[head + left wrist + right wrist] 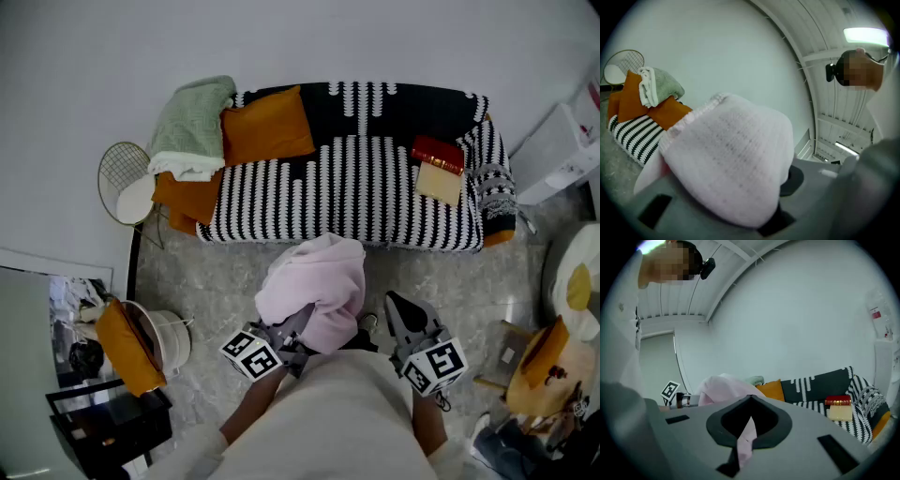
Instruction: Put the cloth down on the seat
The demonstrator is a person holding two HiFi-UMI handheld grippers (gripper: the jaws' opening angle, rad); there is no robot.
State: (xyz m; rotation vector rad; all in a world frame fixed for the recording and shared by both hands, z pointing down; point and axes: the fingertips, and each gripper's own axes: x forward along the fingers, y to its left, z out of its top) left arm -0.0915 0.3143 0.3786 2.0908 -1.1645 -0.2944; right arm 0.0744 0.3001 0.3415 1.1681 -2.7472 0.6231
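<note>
A pale pink cloth [314,281] hangs bunched up in front of the sofa, above the floor. My left gripper [296,330] is shut on its lower part. In the left gripper view the cloth [731,159] bulges over the jaws and hides them. My right gripper [394,305] sits just right of the bundle. In the right gripper view its jaws are shut on a thin strip of the cloth [746,439]. The black-and-white striped seat [356,192] lies just beyond the cloth, bare in its middle.
On the sofa lie an orange cushion [267,125], a green blanket [192,122], a red book [438,153] and a beige block [440,182]. A wire side table [125,178] and a white bucket [172,339] stand at the left, a white cabinet [562,150] at the right.
</note>
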